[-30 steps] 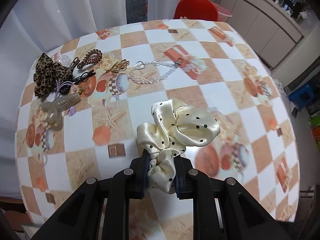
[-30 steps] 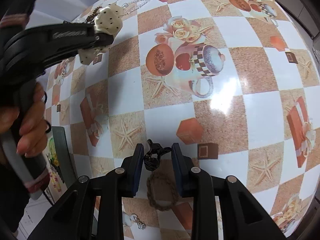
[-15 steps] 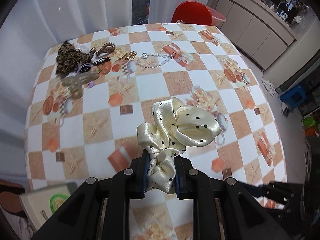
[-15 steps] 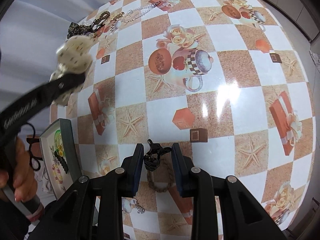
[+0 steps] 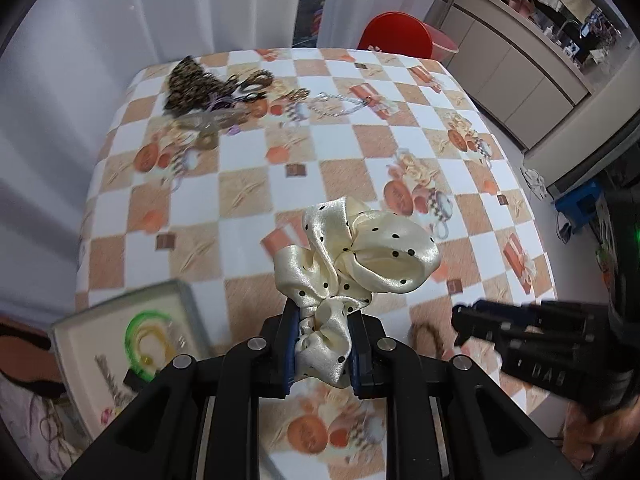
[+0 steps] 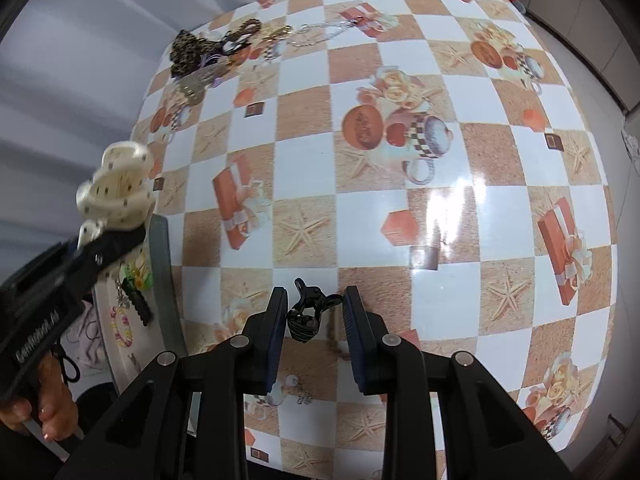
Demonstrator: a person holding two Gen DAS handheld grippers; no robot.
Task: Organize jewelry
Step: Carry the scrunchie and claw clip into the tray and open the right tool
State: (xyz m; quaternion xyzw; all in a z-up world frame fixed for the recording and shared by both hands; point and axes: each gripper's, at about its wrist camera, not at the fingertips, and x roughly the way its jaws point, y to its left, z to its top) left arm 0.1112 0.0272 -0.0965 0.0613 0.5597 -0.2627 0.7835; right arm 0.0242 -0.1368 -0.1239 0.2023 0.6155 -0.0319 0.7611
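We tilt both grippers steeply down: our left gripper [image 5: 325,344] clamps the cream scrunchie [image 5: 352,252] above the table's [image 6: 400,240] near-left edge; our right gripper [image 6: 315,312] clamps a black clip [image 6: 306,312].

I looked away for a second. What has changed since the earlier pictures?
The left gripper carried the cream dotted scrunchie away from the far accessory pile, toward the tray at the table's near edge. Both grips are unchanged: the right gripper keeps its small black clip.
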